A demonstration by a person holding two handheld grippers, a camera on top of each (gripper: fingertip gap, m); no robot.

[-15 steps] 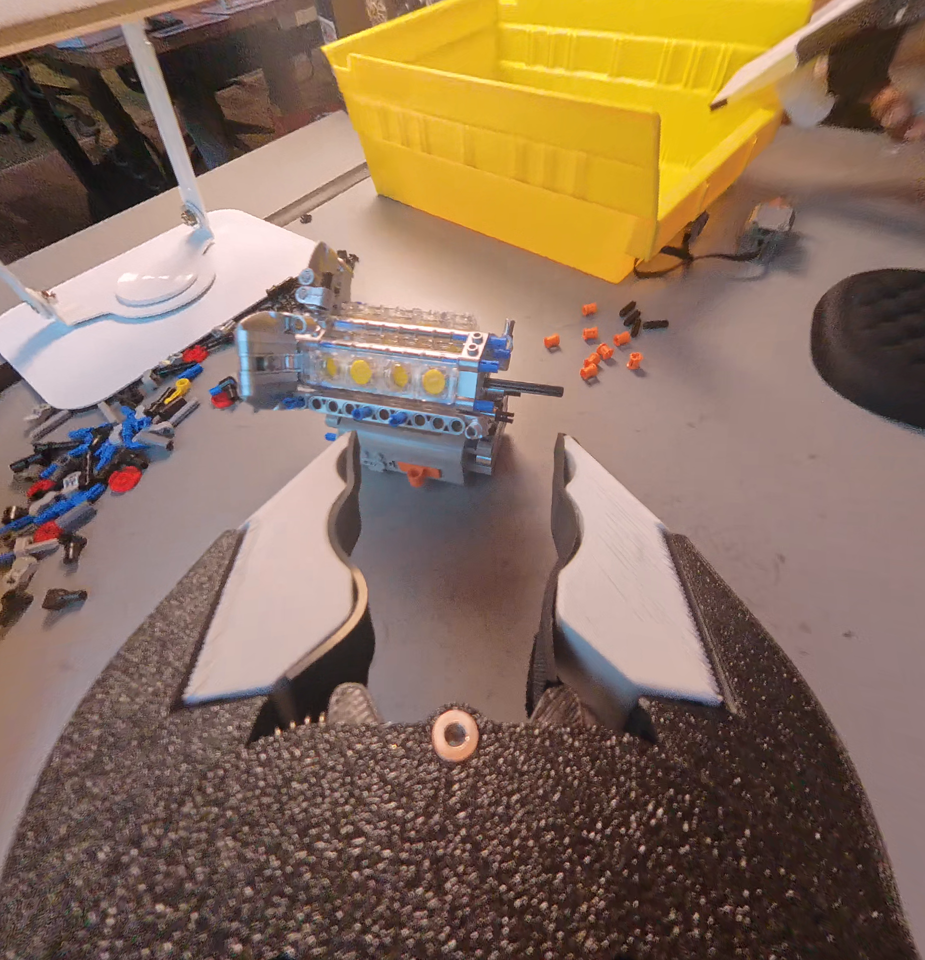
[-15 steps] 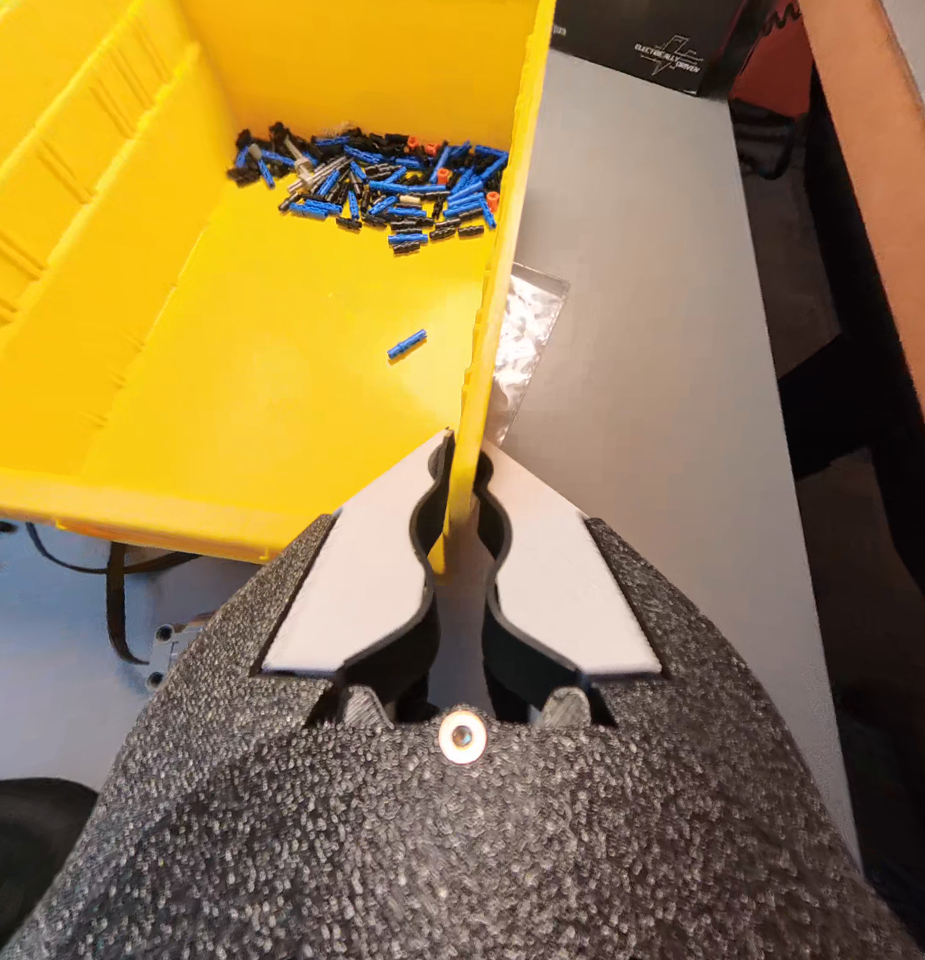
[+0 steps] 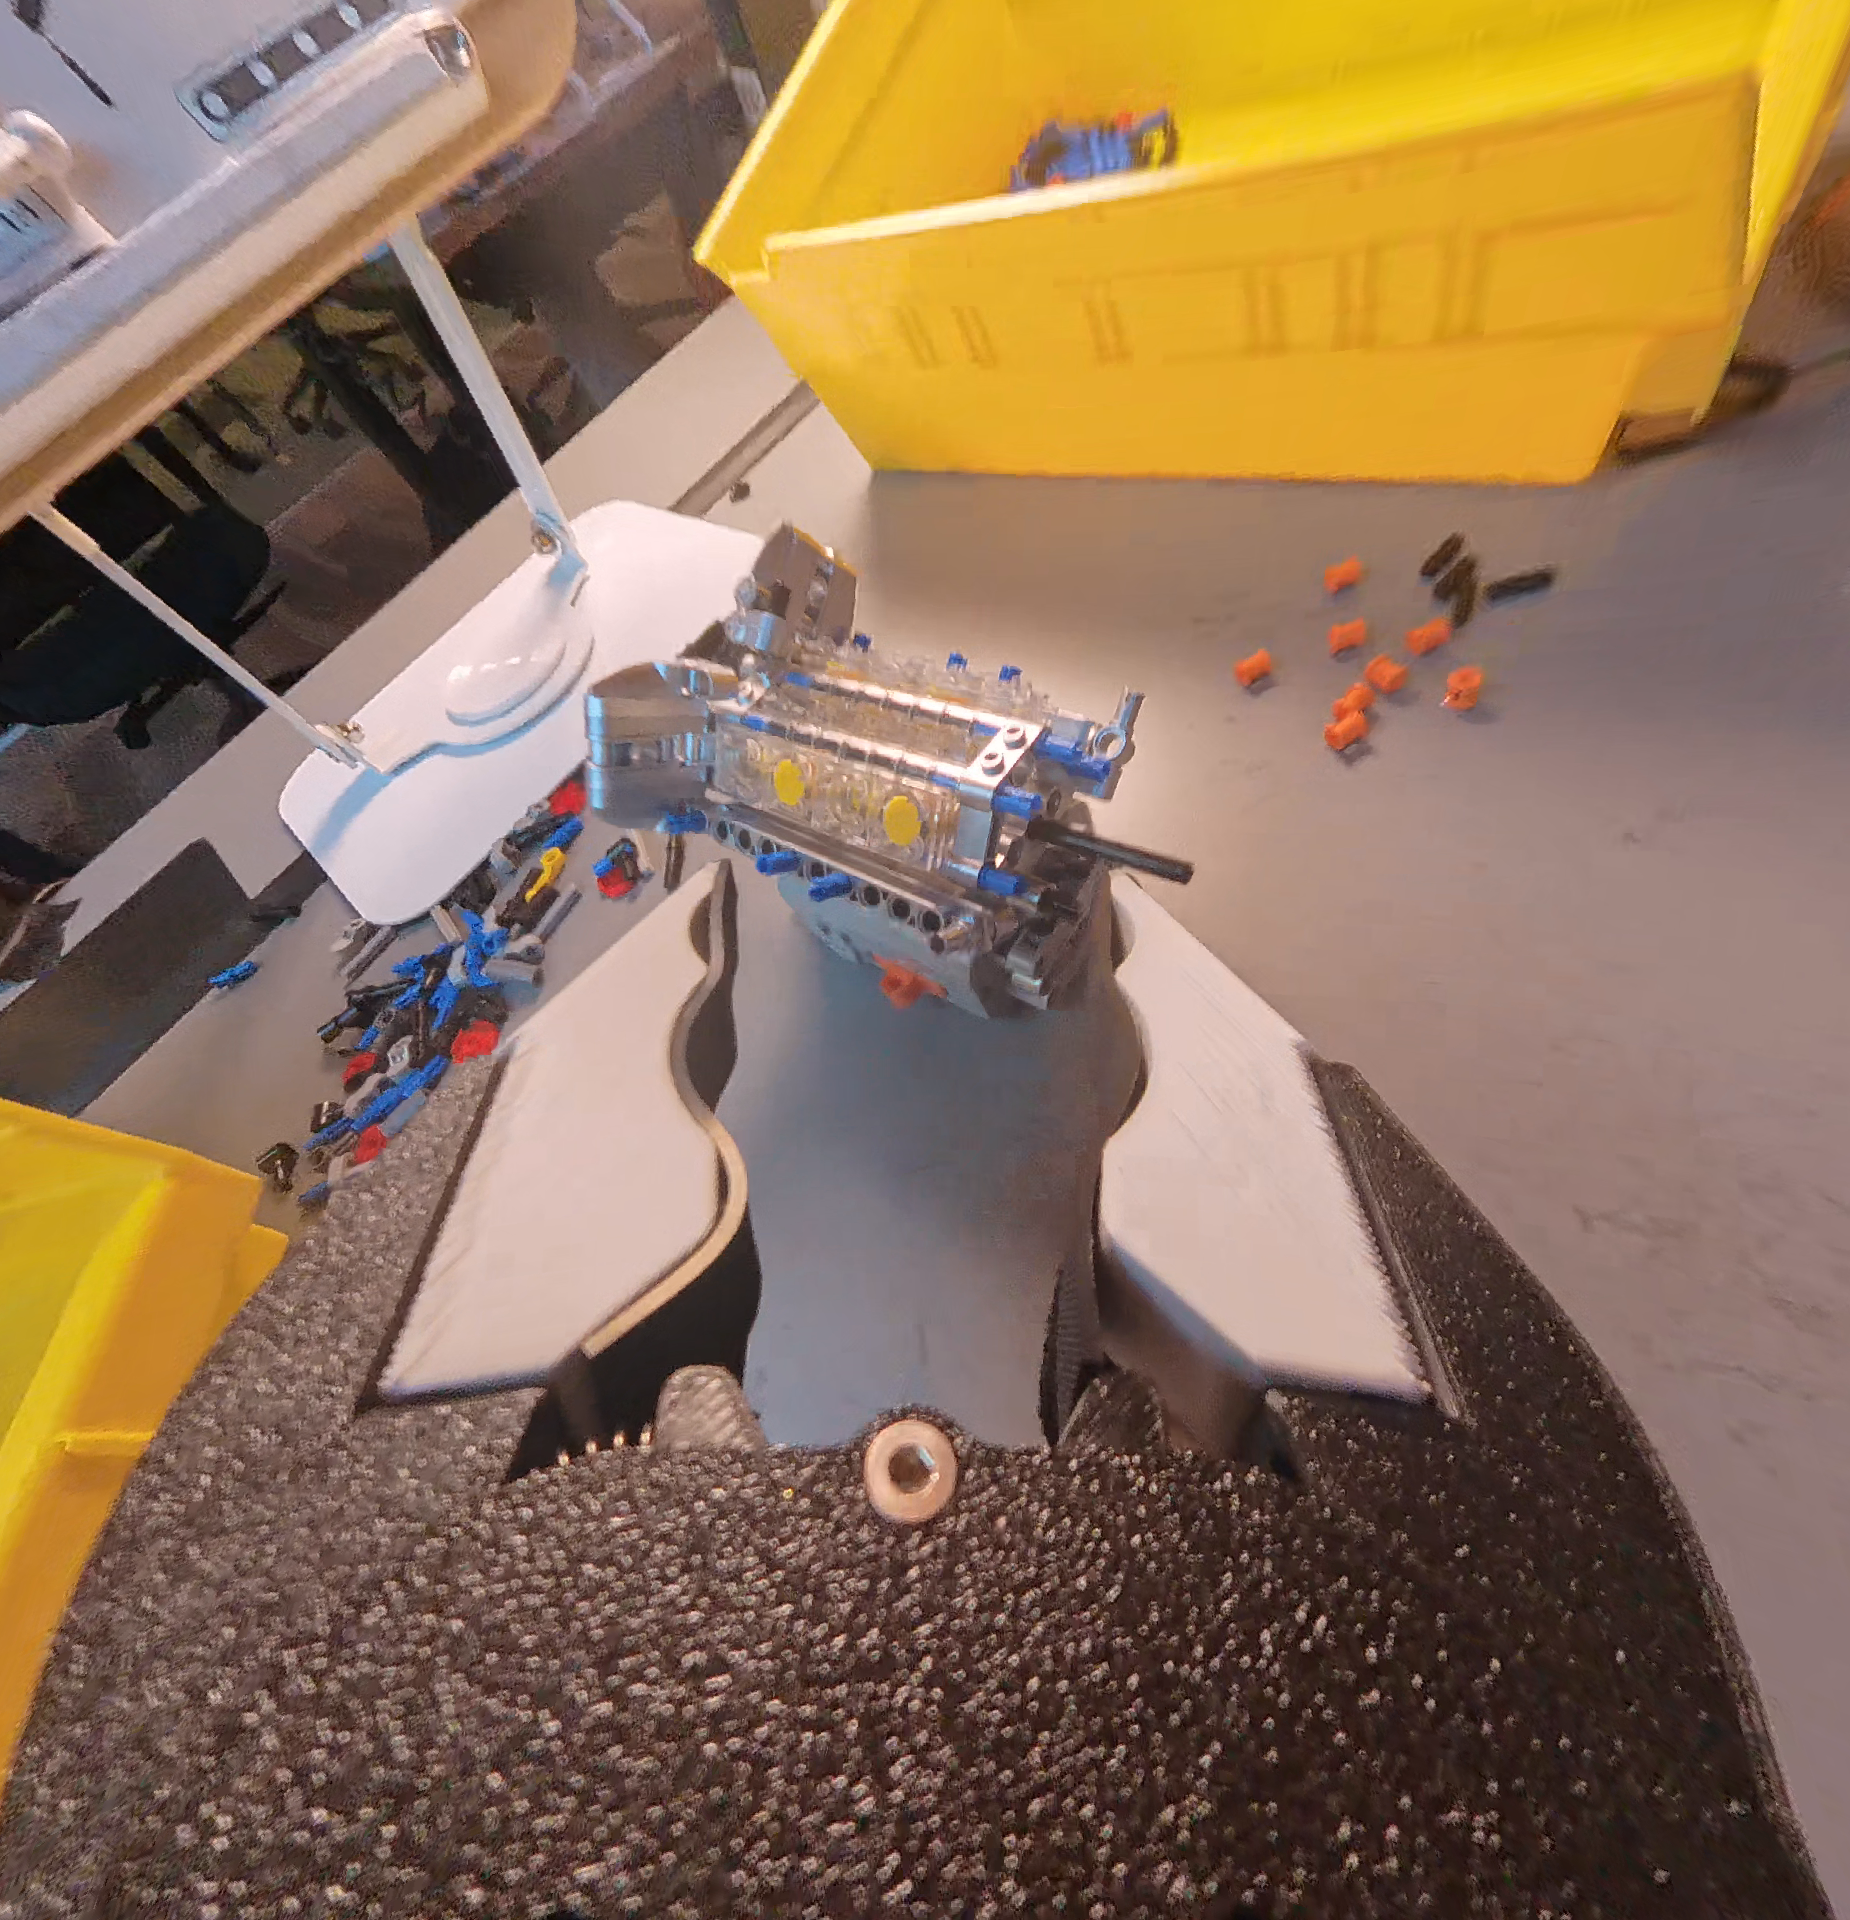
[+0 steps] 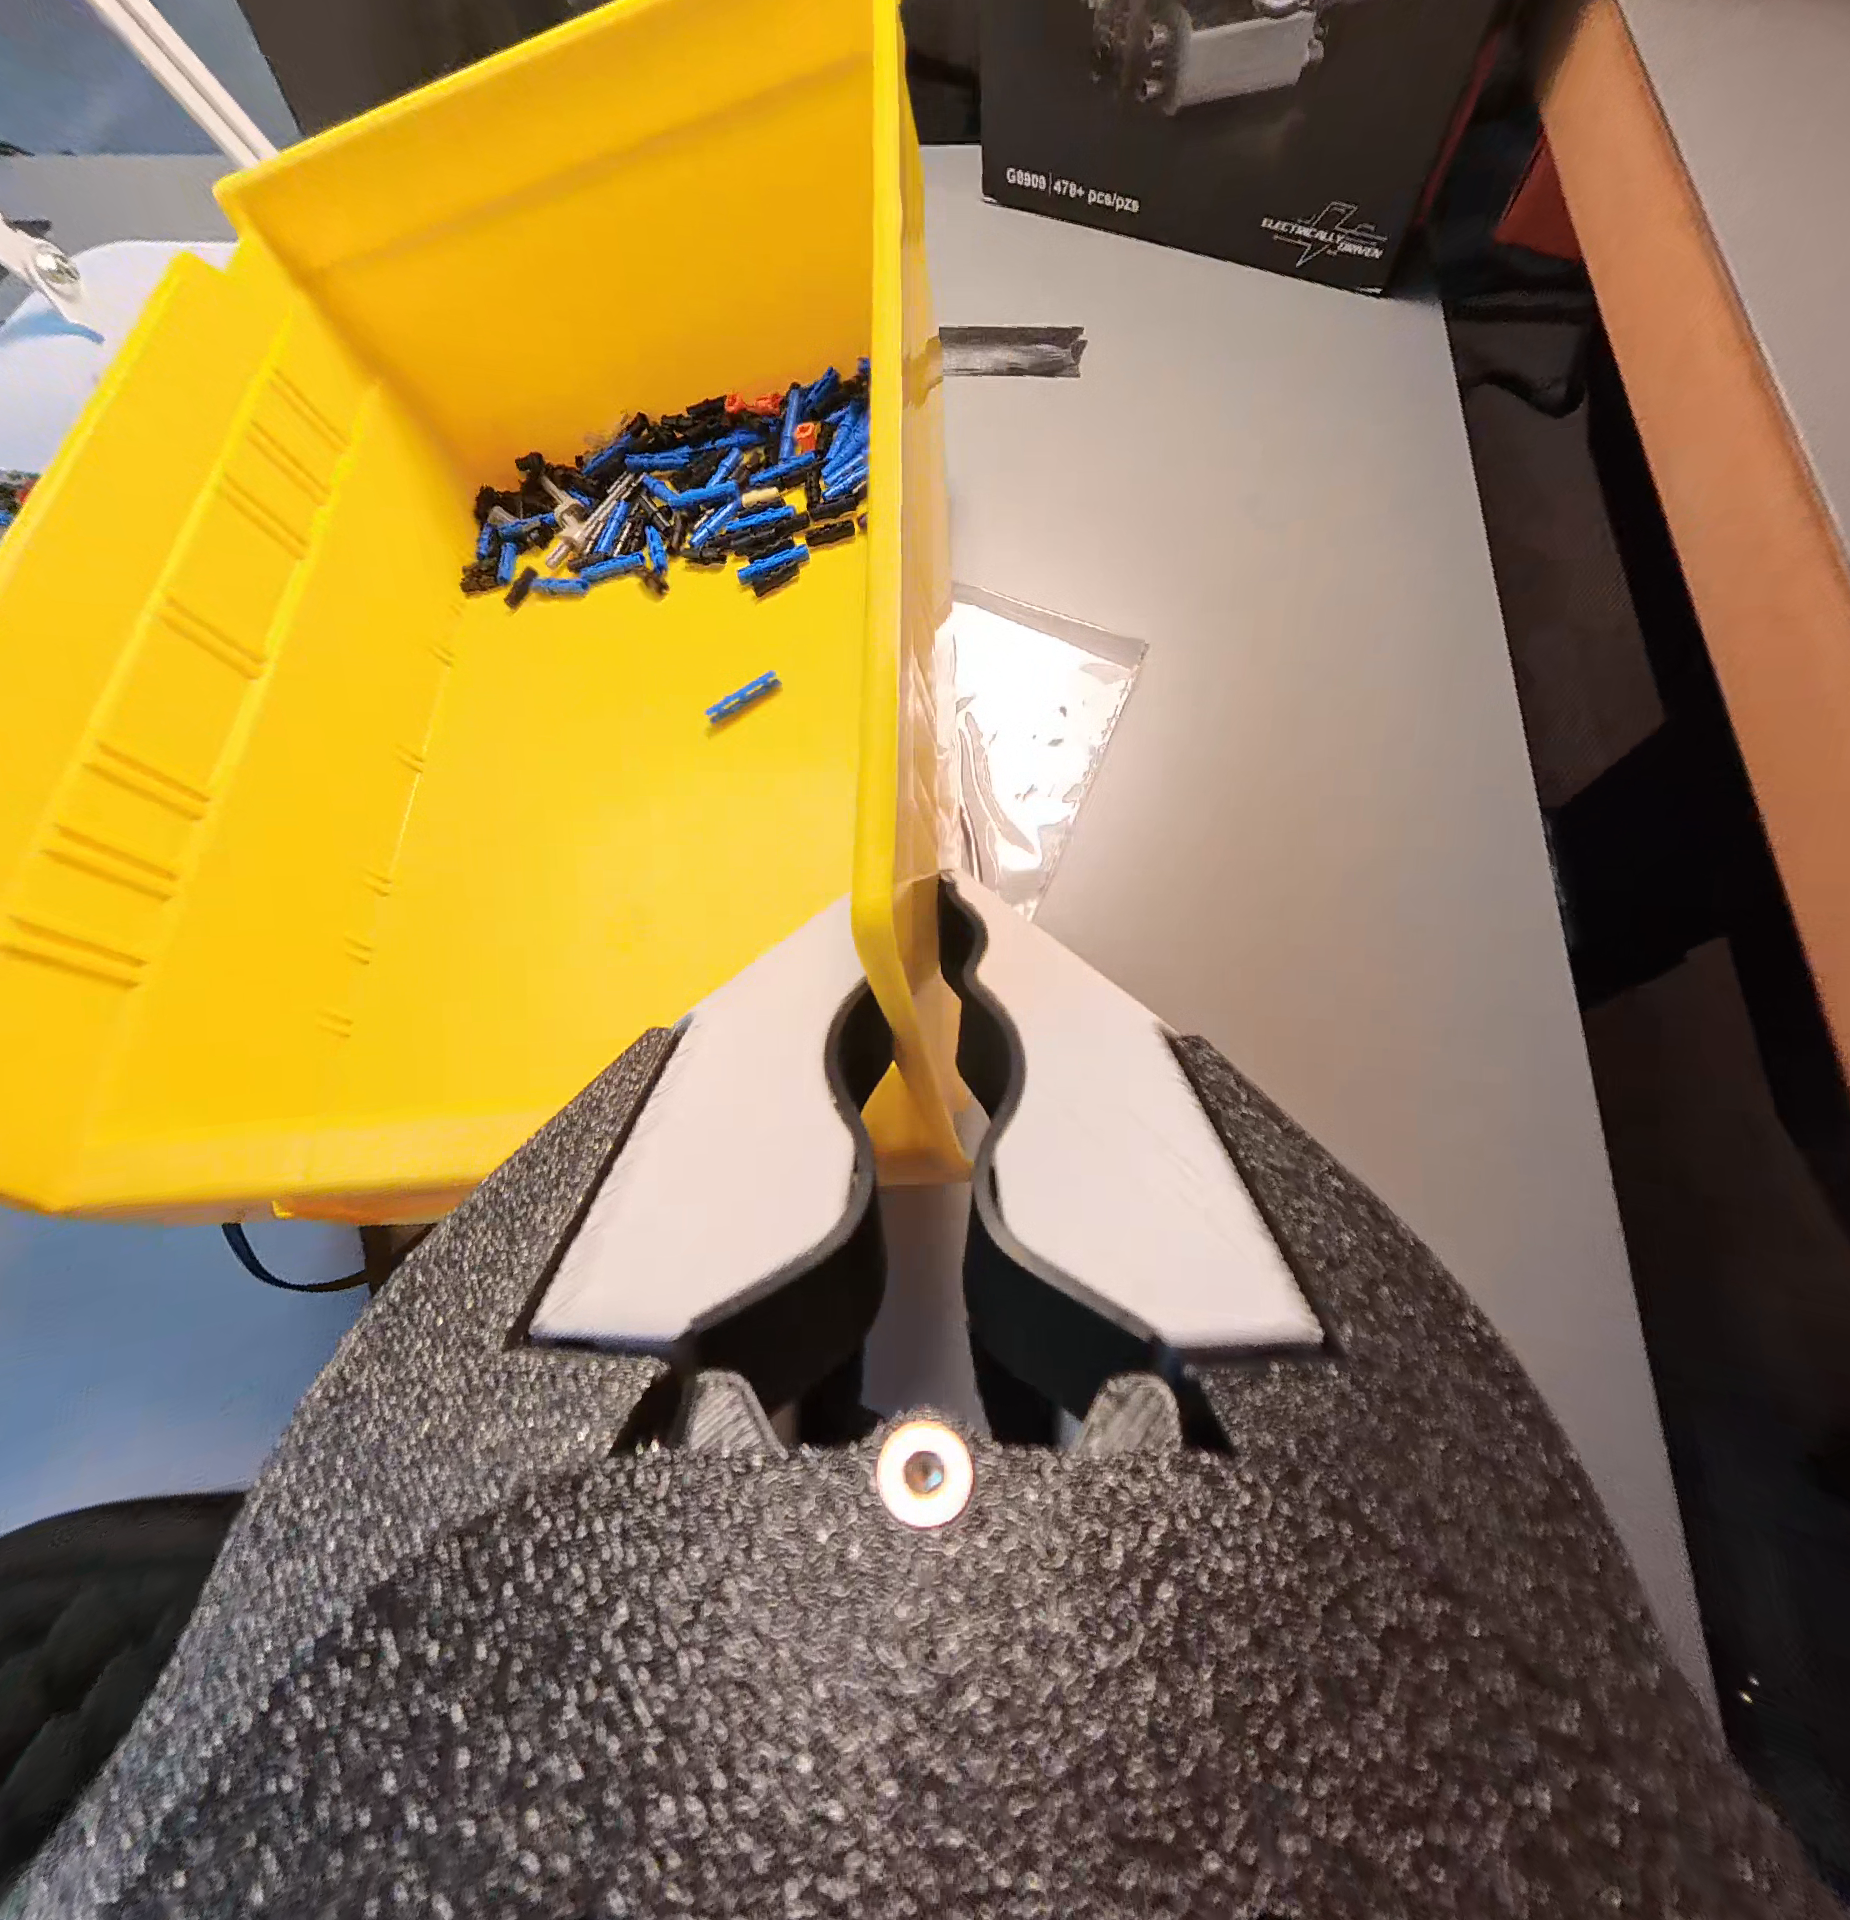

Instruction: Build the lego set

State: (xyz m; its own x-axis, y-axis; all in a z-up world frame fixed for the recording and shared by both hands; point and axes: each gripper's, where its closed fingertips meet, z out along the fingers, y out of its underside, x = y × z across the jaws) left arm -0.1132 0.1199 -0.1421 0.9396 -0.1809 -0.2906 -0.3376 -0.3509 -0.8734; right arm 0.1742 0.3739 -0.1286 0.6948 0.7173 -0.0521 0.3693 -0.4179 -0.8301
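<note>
Tilting bin point(image 4: 401, 831) in right gripper point(image 4: 905, 914)

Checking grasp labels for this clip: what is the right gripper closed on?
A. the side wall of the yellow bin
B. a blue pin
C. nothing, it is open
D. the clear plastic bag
A: in the right wrist view the right gripper is shut on the side wall of the yellow bin, one finger on each face.

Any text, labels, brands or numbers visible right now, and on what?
Black box: two small patches of white print on its front; I don't quote writing.
Yellow bin: no markings visible.
Brick model: no lettering legible, view blurred.
</note>
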